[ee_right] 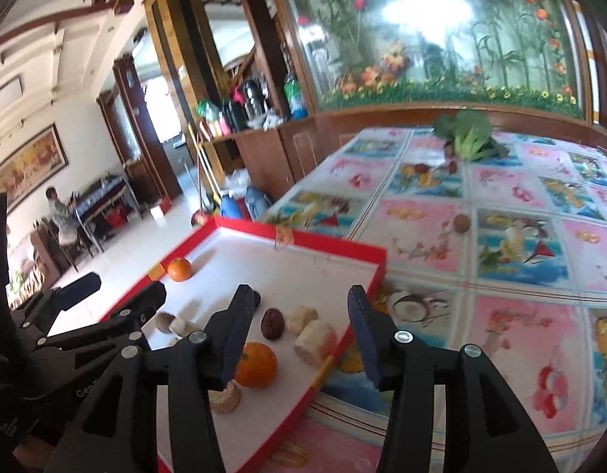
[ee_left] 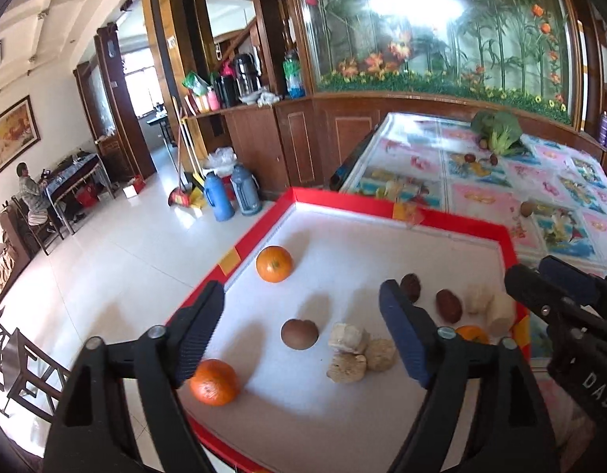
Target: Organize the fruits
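Both the left gripper point(ee_left: 303, 307) and right gripper point(ee_right: 299, 311) gape wide, empty, over the red tray point(ee_left: 382, 201) of fruit.

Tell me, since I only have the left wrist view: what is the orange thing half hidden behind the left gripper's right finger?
Observer: A whole orange, lying inside the red tray near its right wall.
Operator: Is the right gripper holding anything?
Observer: No. The right gripper is open and empty, with one finger over the tray and the other outside that wall.
Operator: Anything else hidden there?
Observer: A pale chunk lies in the tray, nearer than the orange.
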`<state>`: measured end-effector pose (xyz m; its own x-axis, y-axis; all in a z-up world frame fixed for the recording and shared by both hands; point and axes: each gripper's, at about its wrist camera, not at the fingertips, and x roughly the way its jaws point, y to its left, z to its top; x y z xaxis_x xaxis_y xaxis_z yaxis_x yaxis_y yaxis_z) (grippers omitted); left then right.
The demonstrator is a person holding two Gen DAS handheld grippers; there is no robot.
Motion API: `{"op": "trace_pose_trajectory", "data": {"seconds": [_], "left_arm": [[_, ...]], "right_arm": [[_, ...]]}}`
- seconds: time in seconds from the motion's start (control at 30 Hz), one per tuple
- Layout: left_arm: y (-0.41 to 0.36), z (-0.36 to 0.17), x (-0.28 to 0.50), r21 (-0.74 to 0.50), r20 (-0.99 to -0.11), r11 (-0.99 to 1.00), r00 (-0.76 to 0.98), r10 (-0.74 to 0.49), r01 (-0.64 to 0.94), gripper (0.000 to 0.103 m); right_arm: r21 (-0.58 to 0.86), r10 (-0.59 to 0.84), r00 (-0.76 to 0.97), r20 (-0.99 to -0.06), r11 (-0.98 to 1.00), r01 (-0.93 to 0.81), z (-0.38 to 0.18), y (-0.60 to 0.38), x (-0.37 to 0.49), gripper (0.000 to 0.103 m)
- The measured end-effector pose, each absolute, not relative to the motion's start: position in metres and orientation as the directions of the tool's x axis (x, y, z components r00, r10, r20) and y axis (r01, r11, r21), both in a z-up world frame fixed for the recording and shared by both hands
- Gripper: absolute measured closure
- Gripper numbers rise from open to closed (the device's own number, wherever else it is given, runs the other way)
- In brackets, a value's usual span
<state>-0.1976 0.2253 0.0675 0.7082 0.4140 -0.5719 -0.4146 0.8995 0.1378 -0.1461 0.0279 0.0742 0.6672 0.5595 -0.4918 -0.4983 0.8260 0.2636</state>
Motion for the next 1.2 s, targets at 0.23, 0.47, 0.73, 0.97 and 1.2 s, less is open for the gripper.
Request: {"op": "trace_pose_trajectory", "data": {"seconds": [0.23,0.47,0.73,0.97,1.2], "left_arm": [[0.199,0.101,-0.219,0.152,-0.5,0.895,0.749,0.436,-0.42,0.005],[0.177,0.13,-0.247,0.136,-0.434,0.895,0.787,0.439,-0.425,0.0],[0.168,0.146,-0.272,0.12,-0.398,0.888,0.798,0.452,-0.443,0.0],[0.167,0.159,-0.301,0.09,-0.348,0.895,0.828,0.44,-0.438,0.0],[0.174,0.17,-0.323,0.066,-0.293,0.882,0.836,0.465,-0.467,0.0]], "right_arm": [[0.292,0.564,0.72,-0.405,0.826,-0.482,0.106,-0.001,-0.167,0.041],[0.289,0.564,0.776,-0.283,0.821,-0.491,0.133,-0.025,-0.2,0.026],[0.281,0.568,0.8,-0.195,0.814,-0.509,0.15,-0.035,-0.23,0.015],[0.184,0.526,0.845,-0.099,0.844,-0.504,0.155,-0.029,-0.259,0.0],[0.132,0.535,0.84,-0.086,0.842,-0.523,0.154,-0.018,-0.268,0.0]]}}
